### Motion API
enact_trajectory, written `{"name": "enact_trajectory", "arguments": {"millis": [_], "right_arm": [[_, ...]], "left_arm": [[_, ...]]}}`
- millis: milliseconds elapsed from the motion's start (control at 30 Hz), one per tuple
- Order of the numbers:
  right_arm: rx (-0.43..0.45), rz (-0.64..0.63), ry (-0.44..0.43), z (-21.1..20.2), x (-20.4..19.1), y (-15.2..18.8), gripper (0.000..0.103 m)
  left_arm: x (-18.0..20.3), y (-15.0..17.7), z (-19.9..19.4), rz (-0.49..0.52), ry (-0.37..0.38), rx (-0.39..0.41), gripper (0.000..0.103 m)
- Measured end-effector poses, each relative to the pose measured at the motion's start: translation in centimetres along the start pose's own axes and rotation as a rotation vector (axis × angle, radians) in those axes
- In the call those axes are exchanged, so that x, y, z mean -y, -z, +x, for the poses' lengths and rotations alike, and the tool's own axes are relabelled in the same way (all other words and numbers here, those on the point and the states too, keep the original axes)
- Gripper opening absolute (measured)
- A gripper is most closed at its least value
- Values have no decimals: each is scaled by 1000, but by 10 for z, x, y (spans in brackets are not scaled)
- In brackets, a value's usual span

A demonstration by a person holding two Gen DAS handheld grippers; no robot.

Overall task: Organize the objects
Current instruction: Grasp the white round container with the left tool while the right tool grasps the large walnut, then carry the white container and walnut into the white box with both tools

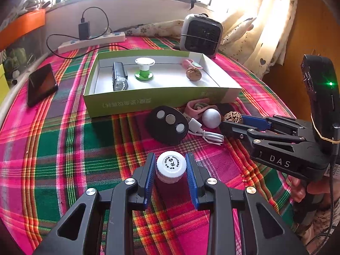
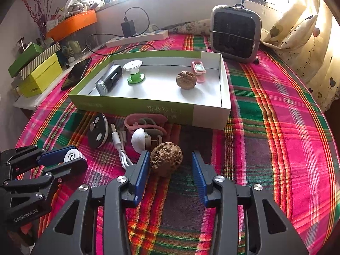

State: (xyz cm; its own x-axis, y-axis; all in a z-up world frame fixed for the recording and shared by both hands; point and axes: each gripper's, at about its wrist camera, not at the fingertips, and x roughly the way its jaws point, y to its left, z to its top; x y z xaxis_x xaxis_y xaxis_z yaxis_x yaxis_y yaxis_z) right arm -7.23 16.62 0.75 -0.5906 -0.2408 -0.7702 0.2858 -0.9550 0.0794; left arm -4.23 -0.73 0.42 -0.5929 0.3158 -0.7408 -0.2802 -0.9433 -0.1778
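My left gripper (image 1: 170,158) is shut on a small white-capped bottle (image 1: 171,167), just above the plaid cloth. The right wrist view shows that gripper (image 2: 78,155) at the left with the cap between its pads. My right gripper (image 2: 170,159) is open around a brown walnut (image 2: 166,159) lying on the cloth; the left pad touches it and the right pad stands clear. Behind sits a green and white box (image 2: 136,106) with a bike light (image 2: 108,78), a green spool (image 2: 135,72), a second walnut (image 2: 186,79) and a pink item (image 2: 199,70) inside.
Between walnut and box lie a black oval disc holder (image 2: 97,131), a white USB cable (image 2: 119,142), a white ball (image 2: 138,140) and a pink band (image 2: 144,119). A phone (image 1: 41,84), power strip (image 1: 91,42), small heater (image 1: 200,36) and stacked boxes (image 2: 40,72) ring the round table.
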Motion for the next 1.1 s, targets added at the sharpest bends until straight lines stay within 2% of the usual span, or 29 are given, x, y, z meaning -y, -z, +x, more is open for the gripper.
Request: {"name": "enact_trajectory", "arguments": {"millis": [67,1100], "right_arm": [[-1,-8,-1,0,-1,0,33],[24,-16,-27,-12,-5,0,32]], "left_arm": [[0,-1,1,0,0,0,27],[4,-10,-4,17,-5,11,26]]}}
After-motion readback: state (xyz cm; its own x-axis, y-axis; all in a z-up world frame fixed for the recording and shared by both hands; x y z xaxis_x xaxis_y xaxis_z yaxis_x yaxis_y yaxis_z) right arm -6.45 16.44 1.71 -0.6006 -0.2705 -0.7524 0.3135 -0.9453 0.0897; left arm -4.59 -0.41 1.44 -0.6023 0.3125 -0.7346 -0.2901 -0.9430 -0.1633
